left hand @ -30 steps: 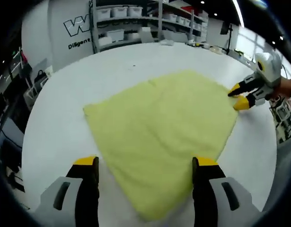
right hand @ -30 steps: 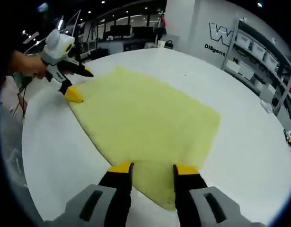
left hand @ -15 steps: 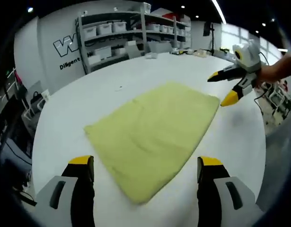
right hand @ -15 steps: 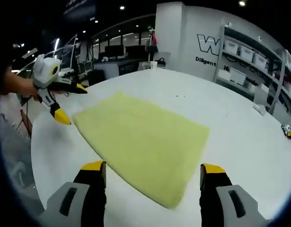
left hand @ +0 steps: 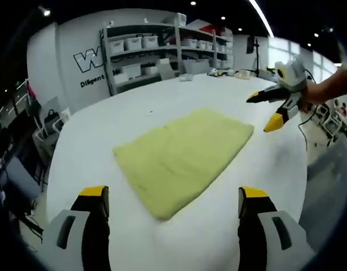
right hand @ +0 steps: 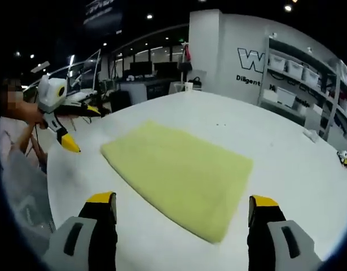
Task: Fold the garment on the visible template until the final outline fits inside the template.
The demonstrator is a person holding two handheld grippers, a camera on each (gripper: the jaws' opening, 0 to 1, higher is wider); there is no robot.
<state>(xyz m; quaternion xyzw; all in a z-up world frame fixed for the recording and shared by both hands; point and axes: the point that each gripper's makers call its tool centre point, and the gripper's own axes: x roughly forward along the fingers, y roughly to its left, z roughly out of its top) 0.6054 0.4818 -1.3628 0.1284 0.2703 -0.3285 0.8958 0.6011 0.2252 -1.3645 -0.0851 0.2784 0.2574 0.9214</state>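
A yellow-green garment [left hand: 181, 155] lies flat, folded into a rough rectangle, on the white round table [left hand: 105, 124]; it also lies mid-table in the right gripper view [right hand: 179, 172]. My left gripper [left hand: 173, 200] stands open above the table's near edge, back from the cloth, nothing between its fingers. It also appears in the right gripper view [right hand: 77, 127] at the left, held by a hand, jaws apart. My right gripper [right hand: 181, 206] is open, short of the cloth's near edge. In the left gripper view it hovers open [left hand: 263, 113] beyond the cloth's right corner.
Shelves with white bins [left hand: 156, 48] stand behind the table, by a wall with a logo [right hand: 258, 59]. Small items [right hand: 308, 132] lie near the table's far edge. A person [right hand: 18, 130] stands at the left of the right gripper view.
Both grippers have let go of the cloth's corners and pulled back and up; the right one's jaws opened wide. The garment lies flat and still, looking smaller as the cameras withdrew.
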